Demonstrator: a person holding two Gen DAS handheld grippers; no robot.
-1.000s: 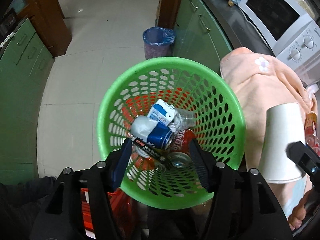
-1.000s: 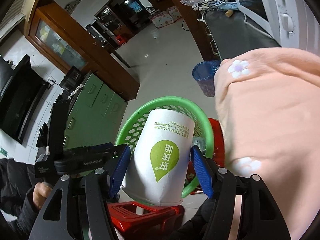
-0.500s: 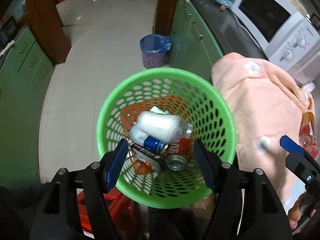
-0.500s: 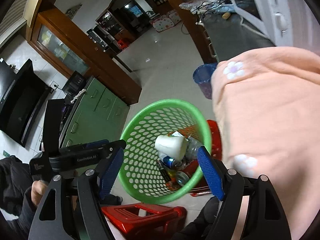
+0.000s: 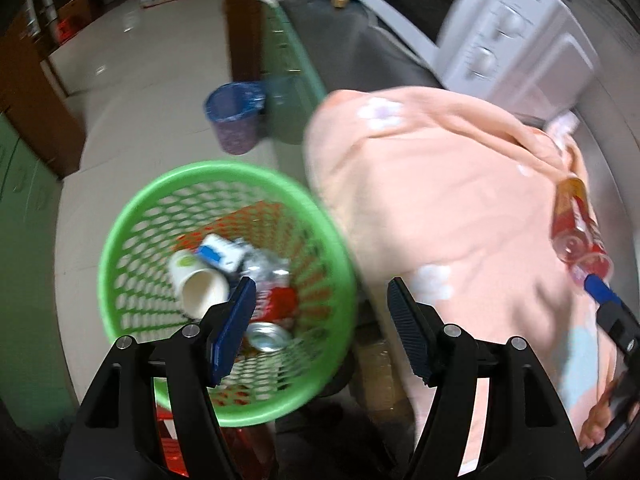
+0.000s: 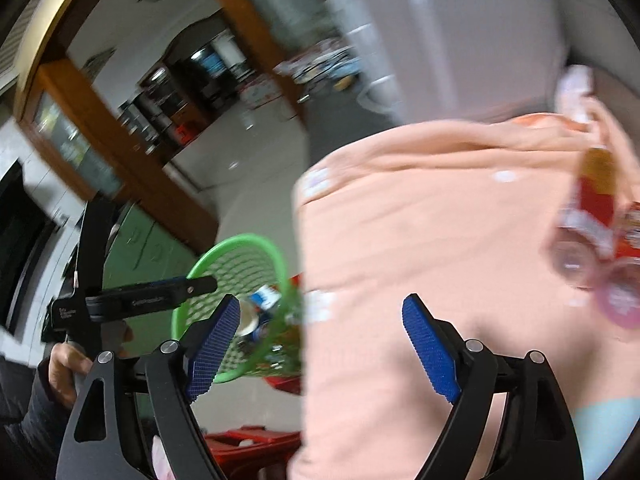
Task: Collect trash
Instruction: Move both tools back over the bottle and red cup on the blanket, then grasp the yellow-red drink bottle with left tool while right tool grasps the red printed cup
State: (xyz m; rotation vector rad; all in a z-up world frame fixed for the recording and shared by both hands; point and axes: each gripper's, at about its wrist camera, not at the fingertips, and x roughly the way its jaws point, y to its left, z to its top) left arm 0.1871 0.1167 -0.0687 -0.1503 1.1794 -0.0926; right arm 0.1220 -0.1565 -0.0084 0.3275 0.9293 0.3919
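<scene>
With the paper cup (image 5: 198, 286) lying among cans in the green basket (image 5: 132, 216), we stood between pickups: our right gripper (image 6: 320, 344), jaws opening with nothing between them, hung over the peach cloth (image 6: 420, 232), and our left gripper (image 5: 320, 320) gaped wide and empty above the basket's rim. By our reckoning the next piece was the red bottle (image 5: 576, 224) lying on the cloth, calling for a reach across and a squeeze on its body
</scene>
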